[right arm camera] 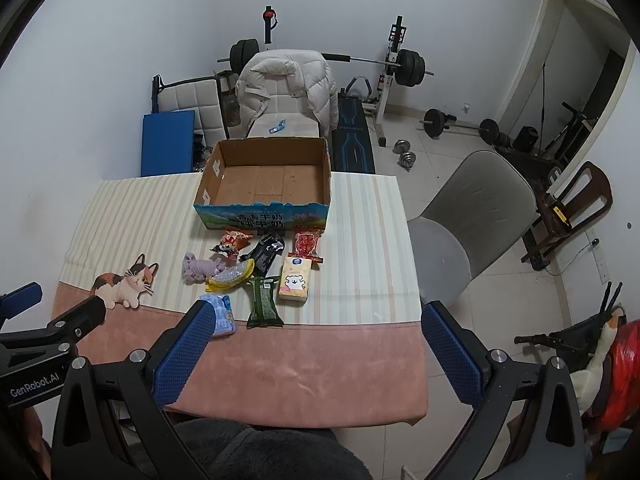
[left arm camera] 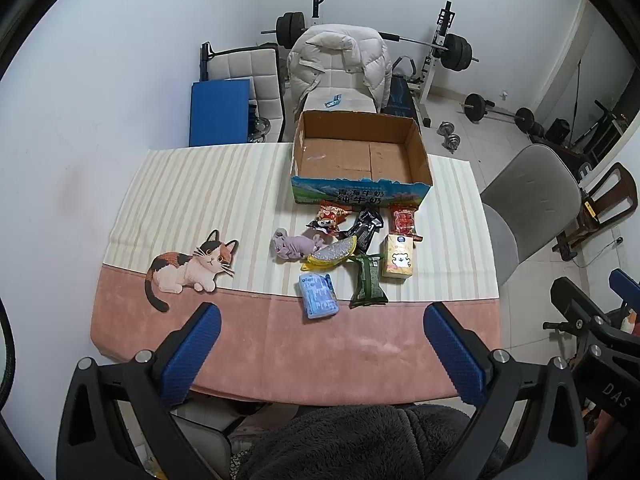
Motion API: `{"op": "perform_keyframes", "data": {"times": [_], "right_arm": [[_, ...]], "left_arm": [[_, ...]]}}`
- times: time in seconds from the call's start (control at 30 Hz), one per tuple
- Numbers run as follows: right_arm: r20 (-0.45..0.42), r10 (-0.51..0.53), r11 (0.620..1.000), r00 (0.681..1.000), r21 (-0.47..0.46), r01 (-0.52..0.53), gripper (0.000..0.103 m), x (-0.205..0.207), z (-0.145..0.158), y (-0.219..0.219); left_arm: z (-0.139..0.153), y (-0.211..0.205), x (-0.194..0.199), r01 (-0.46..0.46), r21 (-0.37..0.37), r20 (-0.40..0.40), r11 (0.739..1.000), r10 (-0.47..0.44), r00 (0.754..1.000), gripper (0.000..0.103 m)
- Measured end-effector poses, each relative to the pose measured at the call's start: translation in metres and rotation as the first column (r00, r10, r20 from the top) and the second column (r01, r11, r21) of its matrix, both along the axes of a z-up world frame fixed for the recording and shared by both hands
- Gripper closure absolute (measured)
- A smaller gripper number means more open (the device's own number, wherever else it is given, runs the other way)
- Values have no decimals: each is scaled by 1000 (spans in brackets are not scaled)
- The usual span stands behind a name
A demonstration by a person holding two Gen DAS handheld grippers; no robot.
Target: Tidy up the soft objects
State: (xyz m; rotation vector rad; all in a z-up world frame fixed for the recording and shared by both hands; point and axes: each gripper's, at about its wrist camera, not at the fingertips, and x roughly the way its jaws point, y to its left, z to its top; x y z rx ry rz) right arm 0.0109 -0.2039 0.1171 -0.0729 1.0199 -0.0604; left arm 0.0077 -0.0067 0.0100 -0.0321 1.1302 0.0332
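An empty cardboard box (left arm camera: 360,156) (right arm camera: 268,176) stands at the table's far side. In front of it lies a cluster of soft items: a light blue tissue pack (left arm camera: 318,296) (right arm camera: 222,314), a green packet (left arm camera: 367,280) (right arm camera: 263,302), a yellow tissue pack (left arm camera: 397,256) (right arm camera: 295,280), a purple plush (left arm camera: 290,245) (right arm camera: 198,268), a yellow pouch (left arm camera: 332,256), a black packet (left arm camera: 365,226) and red snack bags (left arm camera: 404,220). My left gripper (left arm camera: 320,316) is open and empty above the near table edge. My right gripper (right arm camera: 316,316) is open and empty there too.
The table wears a striped and pink cloth (left arm camera: 200,200) with a cat print (left arm camera: 192,266). A grey chair (right arm camera: 472,216) stands to the right. A chair with a white jacket (left arm camera: 340,64) and weight equipment (left arm camera: 456,52) are behind the table.
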Motion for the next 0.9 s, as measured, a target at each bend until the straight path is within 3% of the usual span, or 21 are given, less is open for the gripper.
{"op": "perform_keyframes", "data": {"times": [0.9], "right_arm": [[-3, 10, 1000, 1000, -2, -10, 0, 12, 5, 7]], "left_arm": [[-4, 14, 14, -10, -9, 8, 1000, 10, 1000, 0]]}}
